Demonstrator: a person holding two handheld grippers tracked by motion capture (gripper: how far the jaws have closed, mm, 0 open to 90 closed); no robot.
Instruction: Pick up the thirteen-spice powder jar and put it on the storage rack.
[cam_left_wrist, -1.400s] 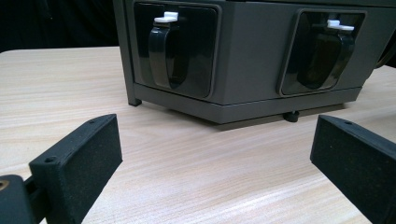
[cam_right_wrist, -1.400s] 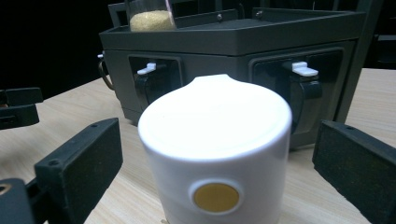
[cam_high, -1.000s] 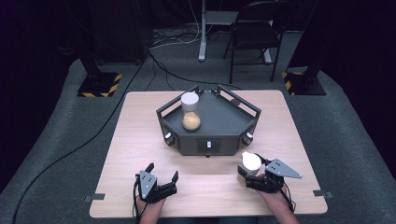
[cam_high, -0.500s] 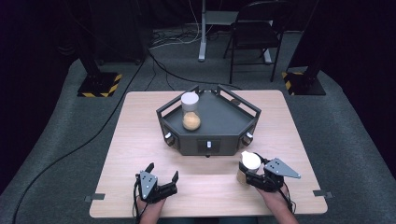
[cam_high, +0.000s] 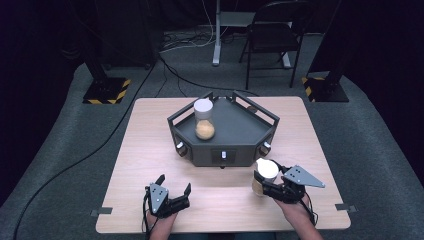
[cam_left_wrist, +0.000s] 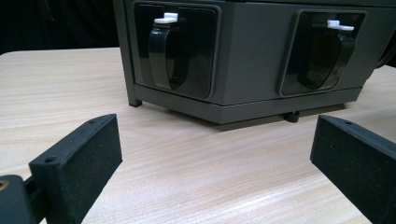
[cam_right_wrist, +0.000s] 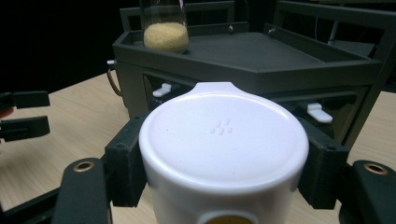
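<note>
In the high view, a wooden bench (cam_high: 150, 150) carries a dark, angular tray-topped stand (cam_high: 240, 135) at its middle. On the stand's left part stands a clear jar (cam_high: 204, 120) with a white lid and tan grains in its bottom. At the near right of the bench the right tongs (cam_high: 260, 184) clasp a second jar (cam_high: 265, 176) — white-lidded, with tan contents — just in front of the stand's near right corner. The left tongs (cam_high: 174, 186) rest at the near left of the bench, jaws spread and holding nothing, well apart from both jars.

In the left gripper view, the two black jaws stand wide apart at the left and right edges with bare bench (cam_left_wrist: 196, 168) between them. Beyond lies the stand's side wall (cam_left_wrist: 247, 65), with two recessed black handles topped by white tabs.

In the right gripper view, the held jar's white lid (cam_right_wrist: 224, 135) sits squarely between the jaws, which press on its left and right sides. Behind it rises the stand (cam_right_wrist: 280, 60), and the jar of grains (cam_right_wrist: 164, 28) stands on its far left part. The left tongs (cam_right_wrist: 23, 114) show at the left edge — parted.
</note>
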